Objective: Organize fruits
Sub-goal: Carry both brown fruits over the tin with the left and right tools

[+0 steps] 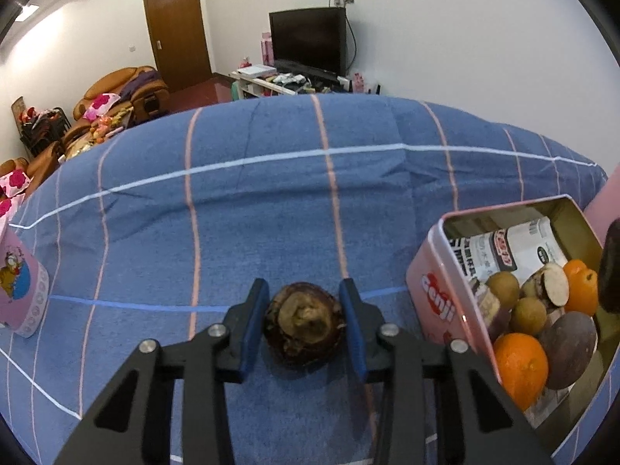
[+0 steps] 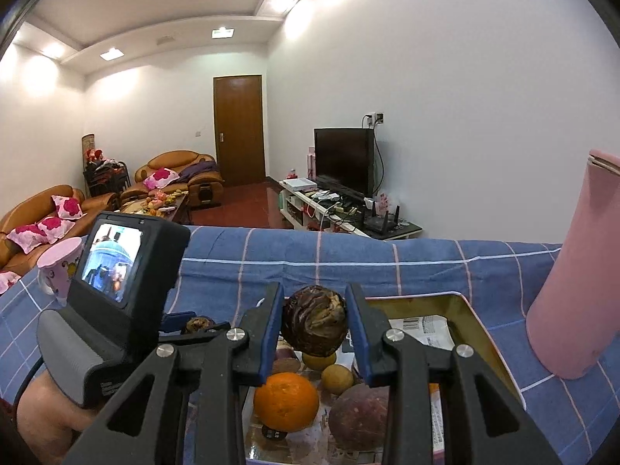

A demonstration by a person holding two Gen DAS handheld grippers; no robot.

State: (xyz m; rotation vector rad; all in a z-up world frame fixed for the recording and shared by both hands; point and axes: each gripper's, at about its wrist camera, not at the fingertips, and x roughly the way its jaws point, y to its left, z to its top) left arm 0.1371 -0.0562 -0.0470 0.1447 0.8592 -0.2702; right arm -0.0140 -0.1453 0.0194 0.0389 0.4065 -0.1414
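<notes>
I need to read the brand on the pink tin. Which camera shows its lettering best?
The left wrist view: the pink tin's lettered side wall faces that camera. The right wrist view looks down into the tin, showing only fruit and rim, no lettering.

Left wrist camera angled down at tin, right nearly level, both sharing it

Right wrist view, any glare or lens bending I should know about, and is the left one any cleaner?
Right wrist view: ceiling lights blow out white on the walls, and the blue checked cloth edge bows from fisheye. Left wrist view: softer light, one bright ceiling panel at the top left, stronger bowing of the cloth's stripes; the dark fruit stays sharp.
</notes>
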